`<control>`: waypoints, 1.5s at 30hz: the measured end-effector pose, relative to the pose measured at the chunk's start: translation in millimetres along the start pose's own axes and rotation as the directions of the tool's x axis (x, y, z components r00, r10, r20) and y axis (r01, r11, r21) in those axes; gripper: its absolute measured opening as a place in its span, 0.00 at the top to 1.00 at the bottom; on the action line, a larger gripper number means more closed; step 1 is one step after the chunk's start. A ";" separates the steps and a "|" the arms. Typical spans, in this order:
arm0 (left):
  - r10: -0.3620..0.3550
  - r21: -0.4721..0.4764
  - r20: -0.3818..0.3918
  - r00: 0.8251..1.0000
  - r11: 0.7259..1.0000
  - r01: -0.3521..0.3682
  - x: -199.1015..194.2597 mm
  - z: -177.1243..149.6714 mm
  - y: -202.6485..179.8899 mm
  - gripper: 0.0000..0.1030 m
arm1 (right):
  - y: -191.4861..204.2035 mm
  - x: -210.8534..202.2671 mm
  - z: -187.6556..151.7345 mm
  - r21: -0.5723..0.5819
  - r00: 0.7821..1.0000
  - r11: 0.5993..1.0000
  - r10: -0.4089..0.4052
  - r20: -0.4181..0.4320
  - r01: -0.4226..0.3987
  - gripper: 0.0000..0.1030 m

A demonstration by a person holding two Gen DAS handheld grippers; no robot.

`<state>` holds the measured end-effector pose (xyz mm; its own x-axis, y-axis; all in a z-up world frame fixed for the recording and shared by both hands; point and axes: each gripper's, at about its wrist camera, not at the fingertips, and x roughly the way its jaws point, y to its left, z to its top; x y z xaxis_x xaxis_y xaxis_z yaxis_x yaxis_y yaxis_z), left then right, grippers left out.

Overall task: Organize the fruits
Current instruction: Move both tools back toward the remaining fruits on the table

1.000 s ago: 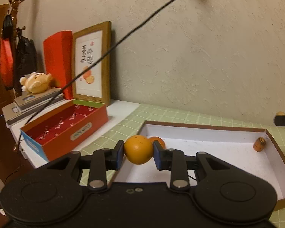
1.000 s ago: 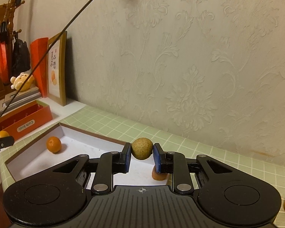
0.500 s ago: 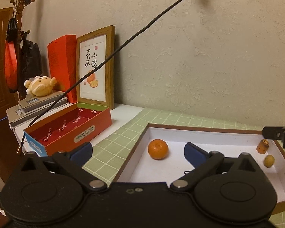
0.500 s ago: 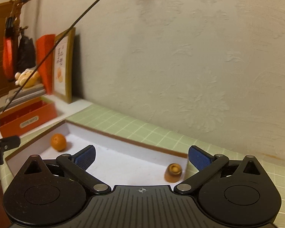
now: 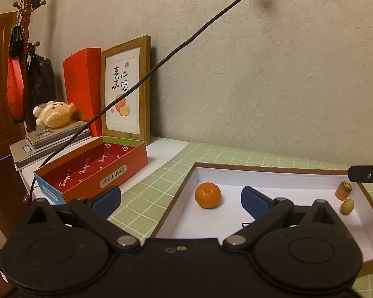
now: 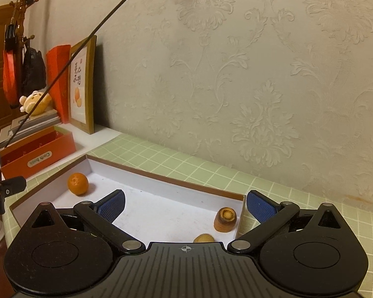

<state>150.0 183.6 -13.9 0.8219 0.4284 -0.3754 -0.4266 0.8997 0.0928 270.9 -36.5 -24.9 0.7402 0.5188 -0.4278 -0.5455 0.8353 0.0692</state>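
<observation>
Both tongs spread wide, nothing between the pads. Left gripper (image 5: 180, 200) hangs over the near left corner of the white tray (image 5: 266, 170), the orange (image 5: 208, 195) sitting loose at its one o'clock. Right gripper (image 6: 185, 207) hovers over the tray's right end; the carrot stub (image 6: 225, 219) stands at its one o'clock, the small yellowish fruit (image 6: 203, 238) lies half hidden under its nose. My read: both drops look settled, so lift straight up and clear the rim before swinging away, or a pad could clip that upright stub.
</observation>
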 end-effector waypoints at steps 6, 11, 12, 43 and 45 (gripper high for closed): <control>-0.013 0.018 0.020 1.000 1.000 0.013 -18.9 2.7 -1.4 0.06 | -7.4 -21.5 -0.2 0.001 1.000 1.000 -0.005 0.016 0.005 0.00; -0.033 0.017 0.044 0.998 0.999 0.033 -40.1 5.0 -3.5 0.06 | -20.3 -47.3 1.2 0.043 0.999 0.999 -0.019 0.039 0.017 0.00; -0.038 0.015 0.046 0.998 0.999 0.037 -45.3 4.3 -3.5 0.06 | -21.9 -52.8 1.0 0.042 0.999 0.999 -0.023 0.045 0.021 0.00; -0.272 0.088 0.052 0.961 0.960 0.267 -91.2 -12.6 -89.7 0.06 | -55.6 -144.7 -81.4 -0.055 0.963 0.966 -0.257 -0.076 0.253 0.00; -0.287 0.106 0.040 0.957 0.954 0.281 -87.0 -17.2 -97.1 0.06 | -62.8 -141.7 -89.8 -0.044 0.958 0.963 -0.268 -0.097 0.265 0.00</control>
<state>113.4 57.6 -6.2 0.9243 0.1554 -0.3487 -0.1356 0.9875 0.0806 164.9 -178.9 -49.6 0.8176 0.2554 -0.5159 -0.3464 0.9341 -0.0865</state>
